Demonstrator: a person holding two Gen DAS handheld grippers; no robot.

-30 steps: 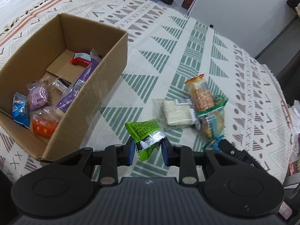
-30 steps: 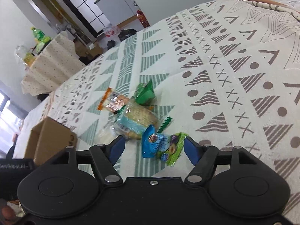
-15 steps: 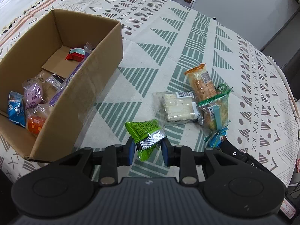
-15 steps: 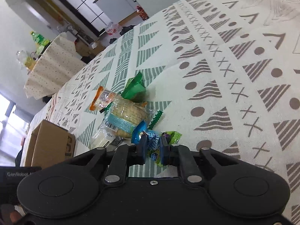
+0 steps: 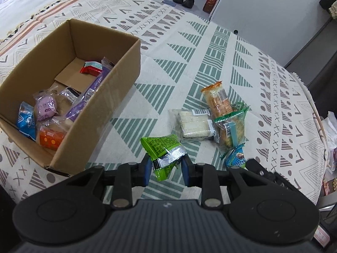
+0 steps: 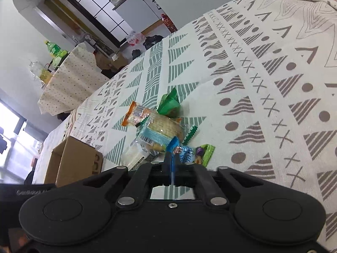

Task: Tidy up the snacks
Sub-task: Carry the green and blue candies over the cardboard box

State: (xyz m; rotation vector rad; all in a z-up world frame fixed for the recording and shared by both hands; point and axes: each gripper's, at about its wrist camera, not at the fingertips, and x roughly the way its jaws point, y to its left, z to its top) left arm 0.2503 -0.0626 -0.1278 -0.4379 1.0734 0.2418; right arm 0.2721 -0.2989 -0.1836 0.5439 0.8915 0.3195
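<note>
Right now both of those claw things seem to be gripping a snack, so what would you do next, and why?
Probably carry the green packet, pinched in the left gripper, over the cardboard box to its left, where other snacks already lie. The right gripper, just closed on the blue packet, could follow.

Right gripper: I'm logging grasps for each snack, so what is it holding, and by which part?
The right gripper, jaws just closed, pinches the small blue snack packet by its near crimped end.
</note>
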